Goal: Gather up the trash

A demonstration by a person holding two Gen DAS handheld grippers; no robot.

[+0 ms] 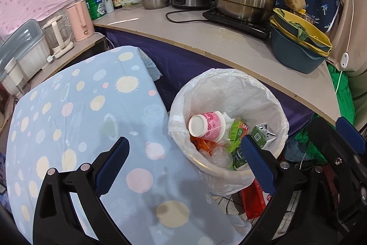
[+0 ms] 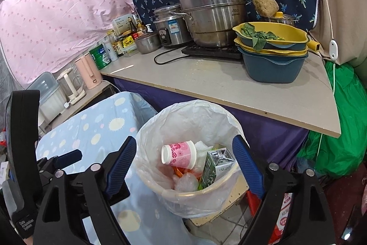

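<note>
A trash bin (image 1: 273,93) lined with a white bag stands on the floor beside the blue dotted table (image 1: 75,121). Inside lie a pink flowered paper cup (image 1: 207,124), green drink cartons (image 1: 239,130), orange wrappers and clear plastic. My left gripper (image 1: 185,150) is open and empty over the table's right edge and the bin's near rim. In the right wrist view the bin (image 2: 183,116) sits between the fingers of my right gripper (image 2: 184,153), which is open and empty above it. The cup (image 2: 179,153) and a carton (image 2: 212,167) show inside.
A counter (image 2: 220,86) behind the bin carries steel pots (image 2: 213,15), a rice cooker (image 2: 170,26), stacked yellow and blue basins (image 2: 273,54) with greens, bottles and a pink kettle (image 2: 88,70). A green bag (image 2: 339,130) lies at the right. Red packaging (image 1: 253,201) lies on the floor.
</note>
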